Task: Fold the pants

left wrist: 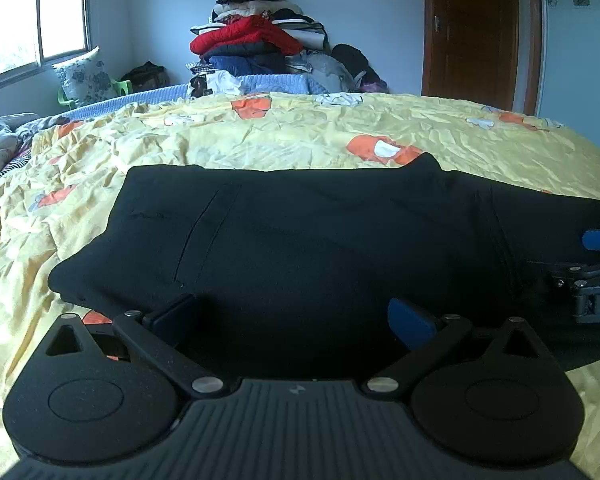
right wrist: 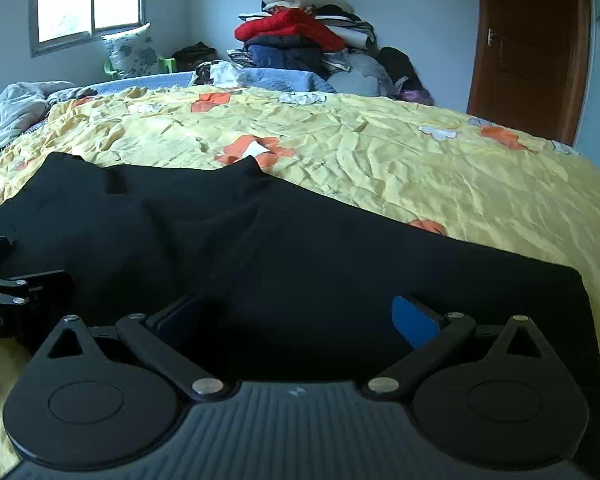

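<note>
Most of both views is filled by the bed (left wrist: 260, 136), its rumpled yellow cover printed with orange and white flowers, with a heap of clothes (left wrist: 260, 40) stacked against the far wall beyond it. On the near part of the bed lie the black pants (left wrist: 300, 232), spread sideways and seemingly already doubled leg on leg, the pocketed waist end toward the left and the legs running off to the right. Over their near edge hang the two tools, side by side: the left tongs (left wrist: 292, 320) above the seat portion, the right tongs (right wrist: 296, 320) further along the legs. Both pairs are released, jaws spread wide with dark cloth below them and nothing pinched. By my reading, the step in hand is the approach for a fresh grasp on the near edge. Next, each pair would need to settle onto the cloth, pinch every layer together, then lift evenly so the fold carries over without dragging.
</note>
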A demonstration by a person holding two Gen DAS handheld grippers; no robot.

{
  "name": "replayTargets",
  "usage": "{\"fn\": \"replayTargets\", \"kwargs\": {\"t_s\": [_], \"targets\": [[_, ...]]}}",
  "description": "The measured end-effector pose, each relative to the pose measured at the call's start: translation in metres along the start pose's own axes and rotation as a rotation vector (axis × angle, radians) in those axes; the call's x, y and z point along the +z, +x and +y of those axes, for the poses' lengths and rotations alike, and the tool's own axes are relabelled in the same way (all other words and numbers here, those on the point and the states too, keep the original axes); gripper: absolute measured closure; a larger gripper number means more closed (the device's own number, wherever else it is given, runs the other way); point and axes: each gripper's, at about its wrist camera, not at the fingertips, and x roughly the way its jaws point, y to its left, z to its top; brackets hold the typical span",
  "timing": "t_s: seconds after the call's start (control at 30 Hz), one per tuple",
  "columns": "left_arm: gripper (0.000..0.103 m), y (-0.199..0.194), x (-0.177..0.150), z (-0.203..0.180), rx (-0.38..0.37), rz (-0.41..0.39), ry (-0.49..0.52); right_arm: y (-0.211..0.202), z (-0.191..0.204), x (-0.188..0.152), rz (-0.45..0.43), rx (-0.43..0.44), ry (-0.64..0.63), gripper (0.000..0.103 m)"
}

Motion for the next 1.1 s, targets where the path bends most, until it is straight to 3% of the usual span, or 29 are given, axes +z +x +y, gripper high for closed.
{"fn": "replayTargets", "kwargs": {"t_s": [0.23,0.3,0.4,0.43,0.53,1.1], "targets": [[0.001,-0.007,0.004,0.008,-0.02,-0.033,-0.006,0.002,-0.004,0.002,0.008,0.009,0.012,0.0],[0.0,-0.008,0.01,0.012,0.005,-0.047,0.01,0.002,-0.004,0.002,0.008,0.01,0.013,0.0],[0.0,0.005,0.016,0.023,0.047,0.01,0.024,0.002,-0.004,0.002,0.007,0.009,0.012,0.0],[0.0,0.011,0.016,0.028,0.031,0.039,0.013,0.002,-0.004,0.002,0.008,0.009,0.012,0.0],[0.0,0.011,0.007,0.041,-0.028,0.011,-0.065,0.002,-0.004,0.002,0.007,0.009,0.012,0.0],[0.0,0.011,0.004,0.039,-0.017,0.013,-0.052,0.002,-0.003,0.002,0.007,0.008,0.011,0.0]]}}
